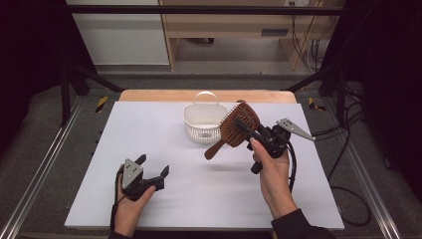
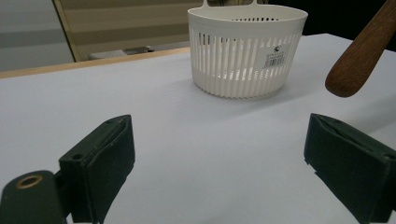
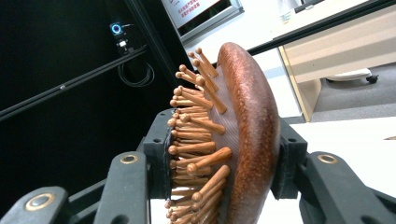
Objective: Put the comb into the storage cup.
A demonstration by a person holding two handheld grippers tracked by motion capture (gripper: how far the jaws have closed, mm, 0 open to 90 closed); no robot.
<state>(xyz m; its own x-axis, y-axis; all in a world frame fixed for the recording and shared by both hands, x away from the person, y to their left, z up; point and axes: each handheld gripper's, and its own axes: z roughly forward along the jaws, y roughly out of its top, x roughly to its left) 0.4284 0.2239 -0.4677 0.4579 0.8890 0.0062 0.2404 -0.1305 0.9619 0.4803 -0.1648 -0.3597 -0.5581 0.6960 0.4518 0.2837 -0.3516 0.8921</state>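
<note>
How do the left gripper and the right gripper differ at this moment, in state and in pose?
The left gripper is open with nothing between its fingers; the right gripper is shut on the wooden hairbrush, clamping its head. The left gripper sits low near the table's front edge; the right gripper is raised beside the white basket. Both are black, two-fingered and each held in a hand.

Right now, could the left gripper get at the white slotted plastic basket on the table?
Probably yes. The left gripper is open with nothing between its jaws, and bare white table lies between it and the white slotted plastic basket. The wooden hairbrush, held up in the right gripper, hangs to one side.
</note>
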